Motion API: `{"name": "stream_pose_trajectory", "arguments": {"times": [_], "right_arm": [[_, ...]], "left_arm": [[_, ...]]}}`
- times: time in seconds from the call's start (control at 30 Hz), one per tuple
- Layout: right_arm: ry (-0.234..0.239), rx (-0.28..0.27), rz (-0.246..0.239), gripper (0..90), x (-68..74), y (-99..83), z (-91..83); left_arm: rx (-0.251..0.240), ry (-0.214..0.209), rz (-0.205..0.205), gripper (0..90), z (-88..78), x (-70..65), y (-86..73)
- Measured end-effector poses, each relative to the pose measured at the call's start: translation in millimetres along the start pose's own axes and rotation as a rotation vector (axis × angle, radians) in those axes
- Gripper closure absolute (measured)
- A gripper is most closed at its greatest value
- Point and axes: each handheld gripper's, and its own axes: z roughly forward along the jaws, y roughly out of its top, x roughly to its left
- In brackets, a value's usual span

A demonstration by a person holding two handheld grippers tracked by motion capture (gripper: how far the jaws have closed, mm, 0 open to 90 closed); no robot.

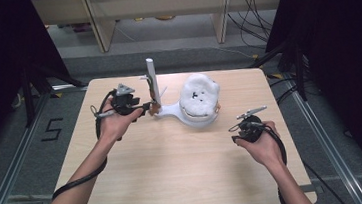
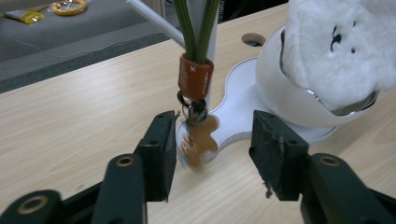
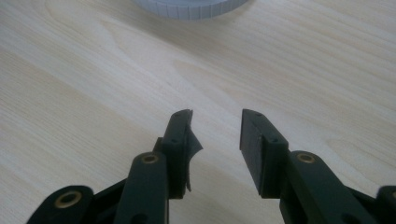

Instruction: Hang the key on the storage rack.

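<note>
Black jaws of the left gripper [image 2: 212, 154] rise nearest the lens in the left gripper view, standing apart with a small brown gingerbread-shaped charm [image 2: 198, 140] hanging between them; its blurred edge lies close against the left pad, yet neither pad presses on it, so the tool is open and holds nothing. That charm dangles on a metal ring below a brown leather band [image 2: 195, 77] that gathers a green lanyard [image 2: 196, 28], and the lanyard runs up along the white post [image 1: 152, 79] of a white stand [image 1: 172, 112], apparently hung from a peg higher up, though the hook itself is too small to make out. Judging from this, the hanging of the lanyard looks done: it hangs by itself just above the stand's base, and what seems left for this hand is to draw back without snagging the charm. In the high view the stand sits toward the far middle of the wooden table [image 1: 176, 173], its bowl end carrying a fluffy white plush toy [image 1: 198, 96]. Well apart, at the near right of the table, the right gripper [image 3: 215, 135] hovers over bare wood with its jaws parted and nothing between them, taking no part in the work.
</note>
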Motion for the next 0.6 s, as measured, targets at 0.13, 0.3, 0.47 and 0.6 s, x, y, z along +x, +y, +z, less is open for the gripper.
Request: {"name": "stream_pose_trajectory", "arguments": {"times": [0.13, 0.3, 0.47, 0.6], "right_arm": [[0.002, -0.005, 0.001, 64.2, -0.8, -1.8, 1.3], [-0.001, 0.004, 0.014, 63.9, -1.8, -3.9, 1.0], [-0.003, 0.005, 0.014, 62.8, -2.1, -5.9, 2.4], [-0.002, -0.010, 0.003, 62.5, -4.5, -7.6, 3.5]], "left_arm": [[0.041, 0.038, 0.031, 40.8, -9.9, 4.4, -4.8], [0.019, 0.062, 0.029, 37.6, -22.0, 10.7, -15.6], [0.008, 0.069, 0.039, 36.8, -34.6, 14.7, -26.9], [-0.002, 0.075, 0.038, 36.6, -45.4, 18.9, -38.6]]}}
